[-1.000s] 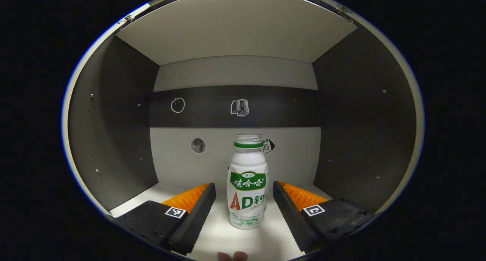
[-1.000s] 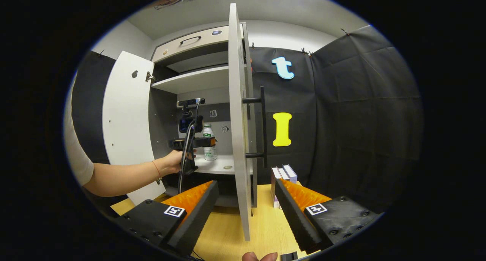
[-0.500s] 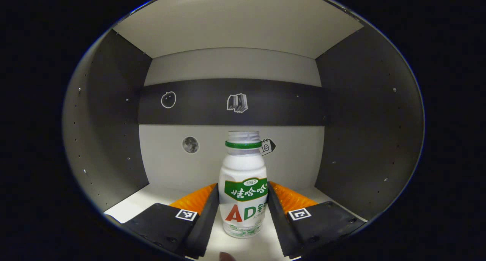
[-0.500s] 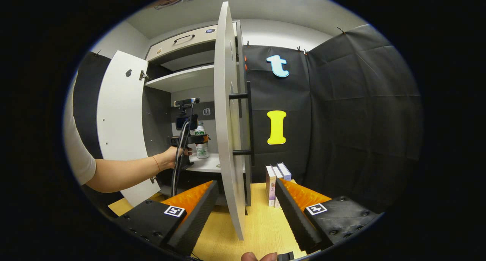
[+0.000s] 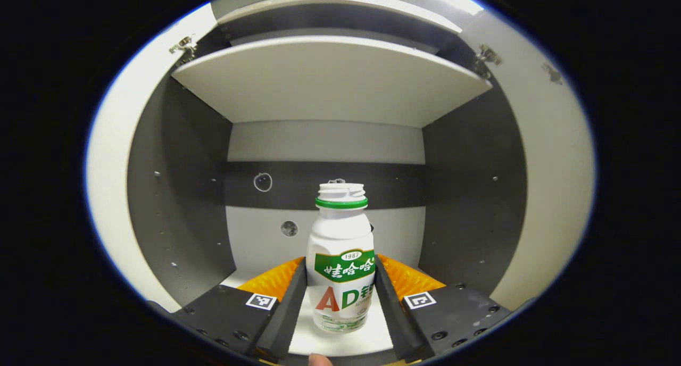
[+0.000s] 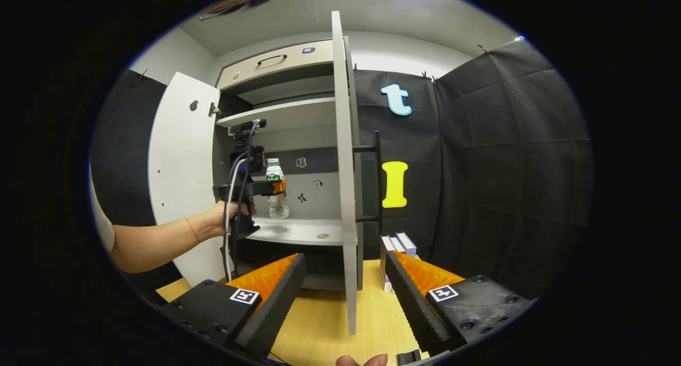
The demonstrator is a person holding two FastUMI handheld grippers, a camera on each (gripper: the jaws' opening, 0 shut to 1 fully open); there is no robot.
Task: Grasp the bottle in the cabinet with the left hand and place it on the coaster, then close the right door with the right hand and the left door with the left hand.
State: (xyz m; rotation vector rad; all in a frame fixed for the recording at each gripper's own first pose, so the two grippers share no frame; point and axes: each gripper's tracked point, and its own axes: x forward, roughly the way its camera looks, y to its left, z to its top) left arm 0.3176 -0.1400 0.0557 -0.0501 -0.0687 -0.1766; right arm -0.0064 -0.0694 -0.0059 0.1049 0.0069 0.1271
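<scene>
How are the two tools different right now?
The left tool is shut on the bottle, while the right tool is open and holds nothing. The left tool is up at the cabinet shelf; the right tool hangs over the wooden table, facing the edge of the open right door. Both have two fingers.

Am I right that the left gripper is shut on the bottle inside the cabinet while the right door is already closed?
Not quite: the right door is open, standing edge-on in the right gripper view, with the open right gripper below it. The rest holds: in the left gripper view the left gripper has both fingers pressed on the bottle in front of the cabinet's shelf.
</scene>
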